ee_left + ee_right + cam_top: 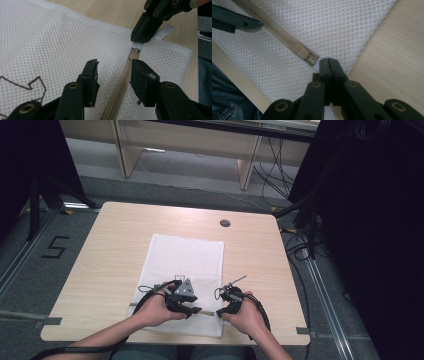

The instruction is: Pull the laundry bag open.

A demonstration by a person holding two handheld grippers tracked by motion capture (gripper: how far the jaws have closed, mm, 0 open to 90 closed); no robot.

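Looks like a lab or some kind of recording studio setup, not anyone's home. The small light wood-laminate table with rounded corners (pixel 110 255) sits on grey carpet floor (pixel 20 285) that has a black number five taped onto it (pixel 54 247) and metal floor rails (pixel 322 295) running along both sides. Black curtains (pixel 370 220) close off the left and right, loose black cables (pixel 277 170) trail across the floor, and a plain pale wooden desk (pixel 200 142) stands at the back.

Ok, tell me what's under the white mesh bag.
The mesh bag lies flat on the wooden table, whose bare top shows around it. Anything inside is hidden by the weave.
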